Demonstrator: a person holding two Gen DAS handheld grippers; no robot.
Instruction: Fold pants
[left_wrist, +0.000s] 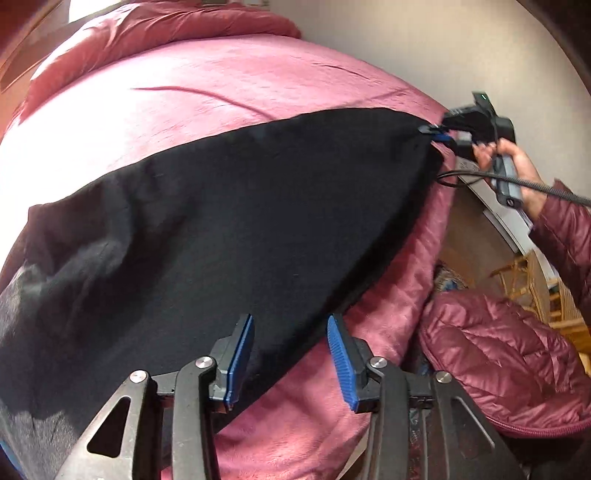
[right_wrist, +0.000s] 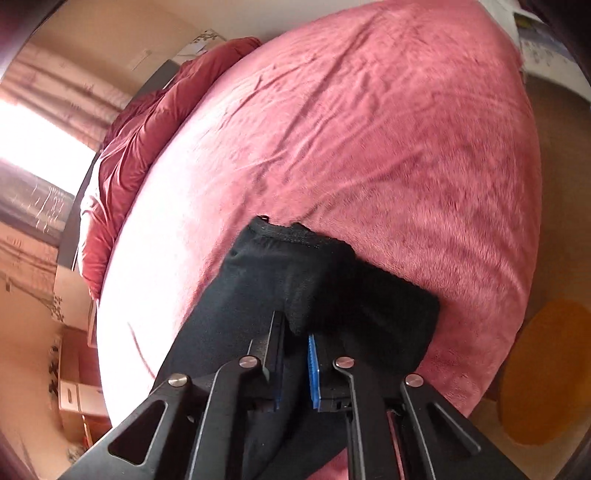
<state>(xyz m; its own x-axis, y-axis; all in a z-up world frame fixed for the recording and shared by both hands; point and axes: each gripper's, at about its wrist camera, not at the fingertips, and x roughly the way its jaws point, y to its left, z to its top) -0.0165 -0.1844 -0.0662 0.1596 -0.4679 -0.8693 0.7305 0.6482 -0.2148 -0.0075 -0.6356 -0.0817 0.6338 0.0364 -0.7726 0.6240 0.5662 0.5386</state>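
Black pants (left_wrist: 221, 221) lie stretched across the pink blanket (left_wrist: 184, 92) of a bed. My left gripper (left_wrist: 290, 332) hovers over their near edge with its jaws open; the blue pads (left_wrist: 341, 354) stand apart and touch no cloth. At the far right corner of the pants, my right gripper (left_wrist: 436, 131) pinches the fabric, held by a person's hand (left_wrist: 517, 162). In the right wrist view the right gripper (right_wrist: 295, 328) is shut on a bunched fold of the black pants (right_wrist: 295, 266), with the waistband end draped ahead of the fingers over the pink blanket (right_wrist: 369, 147).
A crumpled red duvet (right_wrist: 122, 166) is piled at the head of the bed. The bed's edge drops to the floor by an orange round rug (right_wrist: 546, 369). A maroon puffer jacket (left_wrist: 498, 354) and a wooden chair (left_wrist: 535, 280) are at the right. Boxes (right_wrist: 74, 398) stand beside the bed.
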